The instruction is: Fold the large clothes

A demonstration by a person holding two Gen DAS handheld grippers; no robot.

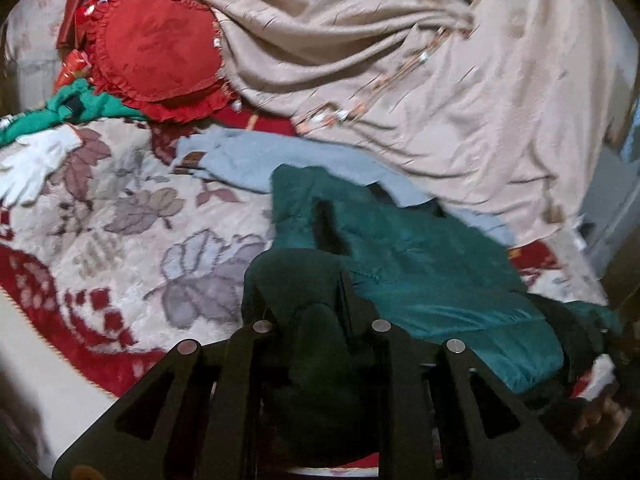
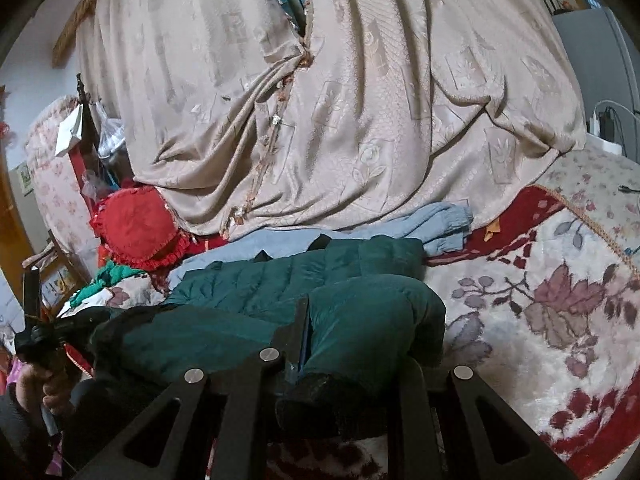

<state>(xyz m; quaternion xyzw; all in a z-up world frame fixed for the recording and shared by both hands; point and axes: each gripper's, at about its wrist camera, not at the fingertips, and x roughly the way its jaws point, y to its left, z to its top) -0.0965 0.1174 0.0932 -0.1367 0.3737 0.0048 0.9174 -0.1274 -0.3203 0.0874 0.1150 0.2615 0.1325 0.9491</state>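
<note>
Bed with floral blanket (image 2: 560, 280): green puffer jacket (image 2: 280, 280) lying across it, soft, light, slippery-looking; left hand-held gripper (image 1: 316, 304) and right hand-held gripper (image 2: 340, 344) each pinching bunched near-edge padding, judged best held by cuffs or hem.

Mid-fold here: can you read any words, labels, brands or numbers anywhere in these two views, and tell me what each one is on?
No text can be read in either view.
Brown patch on the light blue garment: too blurred to read.
White tag hanging by the bedpost: no writing can be made out.
Green puffer jacket, held by the left gripper and right gripper: no label shows.
</note>
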